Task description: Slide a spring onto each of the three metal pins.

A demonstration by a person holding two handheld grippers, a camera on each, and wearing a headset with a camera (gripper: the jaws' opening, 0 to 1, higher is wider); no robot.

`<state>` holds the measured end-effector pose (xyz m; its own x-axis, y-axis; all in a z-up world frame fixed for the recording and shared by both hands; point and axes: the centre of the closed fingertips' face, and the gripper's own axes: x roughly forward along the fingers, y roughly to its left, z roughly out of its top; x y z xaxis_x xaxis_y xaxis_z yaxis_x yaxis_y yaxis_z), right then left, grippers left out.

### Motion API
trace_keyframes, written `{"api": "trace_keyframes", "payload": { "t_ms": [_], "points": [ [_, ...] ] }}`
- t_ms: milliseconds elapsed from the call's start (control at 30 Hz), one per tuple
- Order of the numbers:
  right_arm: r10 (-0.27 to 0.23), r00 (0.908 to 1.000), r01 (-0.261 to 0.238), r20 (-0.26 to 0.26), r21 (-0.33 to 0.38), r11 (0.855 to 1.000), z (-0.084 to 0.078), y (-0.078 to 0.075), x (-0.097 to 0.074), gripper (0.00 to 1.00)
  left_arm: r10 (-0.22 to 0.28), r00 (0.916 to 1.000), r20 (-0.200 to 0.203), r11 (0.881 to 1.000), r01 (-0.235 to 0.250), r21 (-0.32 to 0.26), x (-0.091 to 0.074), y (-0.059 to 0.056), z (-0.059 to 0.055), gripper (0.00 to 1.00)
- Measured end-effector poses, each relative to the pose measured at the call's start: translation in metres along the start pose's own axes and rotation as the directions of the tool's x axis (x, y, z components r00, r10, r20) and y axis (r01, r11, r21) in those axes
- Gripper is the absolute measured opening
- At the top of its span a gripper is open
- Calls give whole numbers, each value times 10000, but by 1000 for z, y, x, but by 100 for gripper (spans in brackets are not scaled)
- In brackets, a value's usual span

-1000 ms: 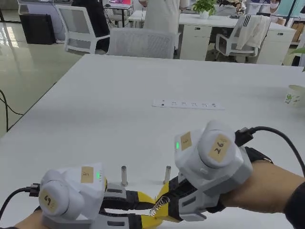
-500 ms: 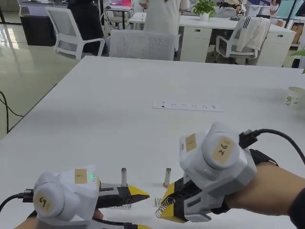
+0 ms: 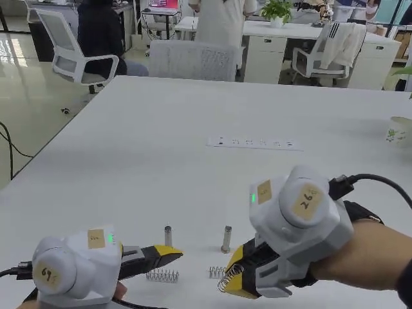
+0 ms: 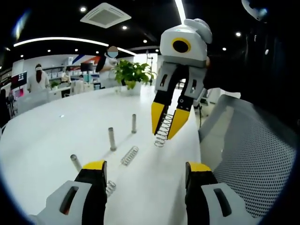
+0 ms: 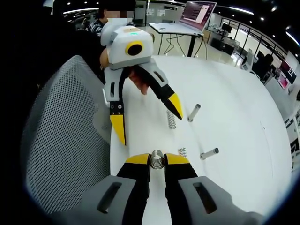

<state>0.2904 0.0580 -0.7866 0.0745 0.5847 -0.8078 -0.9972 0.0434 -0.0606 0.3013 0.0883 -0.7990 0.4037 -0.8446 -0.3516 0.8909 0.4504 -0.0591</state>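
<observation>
At the desk's [image 3: 193,161] near edge, the left gripper [image 4: 146,168] has drawn back from the right one, its jaws wide apart and empty. A loose spring [image 3: 162,275] lies beside it, before two upright pins [image 3: 168,235]. The right gripper [image 5: 157,160] pinches a spring [image 3: 226,275] above the desk. The left gripper view takes in three pins in a row.

The white table [image 3: 193,116] is bearing three upright metal pins [image 4: 112,138], two loose springs [image 3: 161,275] (lying flat) and a power strip [image 3: 253,142].
</observation>
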Motion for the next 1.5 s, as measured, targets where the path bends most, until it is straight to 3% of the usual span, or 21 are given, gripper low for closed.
{"api": "trace_keyframes", "payload": {
  "t_ms": [367,1033,1500],
  "points": [
    [-142,9999,143,-86,189,9997,-8,-7,-5,8,227,9997,30,9994,-227,-250,-7,4,-5,69],
    [-511,9977,539,-445,650,9964,-30,-29,-23,8,589,9982,135,9974,-582,-417,-19,11,-9,69],
    [-876,9917,963,-939,931,9910,-50,-54,-44,8,654,9978,140,9971,-648,-407,-21,12,-9,68]
  ]
}}
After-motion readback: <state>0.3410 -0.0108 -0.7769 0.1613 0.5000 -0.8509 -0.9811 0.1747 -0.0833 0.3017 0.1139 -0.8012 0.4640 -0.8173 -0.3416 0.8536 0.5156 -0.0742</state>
